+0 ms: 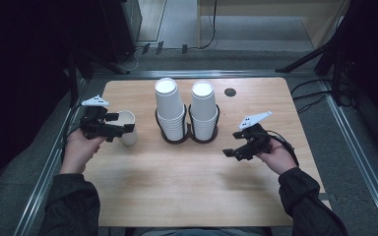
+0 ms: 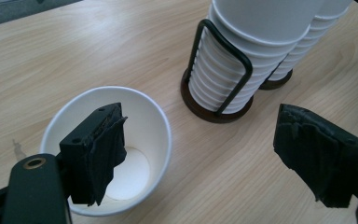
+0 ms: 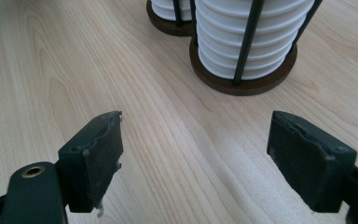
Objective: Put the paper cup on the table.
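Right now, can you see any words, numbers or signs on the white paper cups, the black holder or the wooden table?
No writing can be read anywhere.
Single white paper cup: plain, no print.
Two stacks of white paper cups: plain.
Black wire cup holder with round dark bases: no label.
Light wooden table: bare grain; the small dark round spot carries nothing readable.
Black left gripper and black right gripper: no markings visible.

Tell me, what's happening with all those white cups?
A person holds a gripper in each hand over a wooden table. The left gripper hangs open above a single paper cup standing upright, not gripping it. The right gripper is open over bare wood. Two stacks of cups sit in a black wire holder behind.
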Demonstrator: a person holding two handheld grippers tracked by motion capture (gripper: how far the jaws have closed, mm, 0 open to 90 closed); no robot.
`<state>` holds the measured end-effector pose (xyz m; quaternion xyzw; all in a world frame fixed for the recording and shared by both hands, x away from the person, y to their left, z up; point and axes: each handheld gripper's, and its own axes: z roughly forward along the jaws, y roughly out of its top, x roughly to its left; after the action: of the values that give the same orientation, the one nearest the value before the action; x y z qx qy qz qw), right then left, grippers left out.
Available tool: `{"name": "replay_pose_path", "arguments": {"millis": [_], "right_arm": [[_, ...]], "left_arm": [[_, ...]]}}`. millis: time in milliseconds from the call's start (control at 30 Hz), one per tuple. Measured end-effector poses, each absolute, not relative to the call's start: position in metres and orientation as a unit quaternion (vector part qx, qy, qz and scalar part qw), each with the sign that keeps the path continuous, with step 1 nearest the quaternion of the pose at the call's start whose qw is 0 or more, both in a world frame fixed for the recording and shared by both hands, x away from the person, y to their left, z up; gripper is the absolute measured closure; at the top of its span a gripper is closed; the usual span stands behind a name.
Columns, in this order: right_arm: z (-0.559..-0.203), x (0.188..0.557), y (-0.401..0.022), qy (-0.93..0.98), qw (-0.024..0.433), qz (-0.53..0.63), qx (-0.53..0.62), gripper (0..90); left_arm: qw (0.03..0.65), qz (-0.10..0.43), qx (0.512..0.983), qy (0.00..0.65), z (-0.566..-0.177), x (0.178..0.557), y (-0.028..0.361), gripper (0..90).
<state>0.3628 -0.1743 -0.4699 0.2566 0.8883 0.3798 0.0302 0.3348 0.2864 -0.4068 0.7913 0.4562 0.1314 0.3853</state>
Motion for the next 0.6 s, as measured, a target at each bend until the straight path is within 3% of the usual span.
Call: {"name": "replay_pose_path", "arguments": {"millis": [167,600], "right_arm": [[-0.469,0.365,-0.172,0.888,0.028,0.382,0.255,18.5],[-0.469,0.365,-0.172,0.889,0.03,0.381,0.253,18.5]], "left_arm": [[0.412,0.101,0.788,0.446,-0.413,0.327,0.276,16.8],[0.38,0.103,0.812,0.43,-0.44,0.321,0.244,16.8]]}}
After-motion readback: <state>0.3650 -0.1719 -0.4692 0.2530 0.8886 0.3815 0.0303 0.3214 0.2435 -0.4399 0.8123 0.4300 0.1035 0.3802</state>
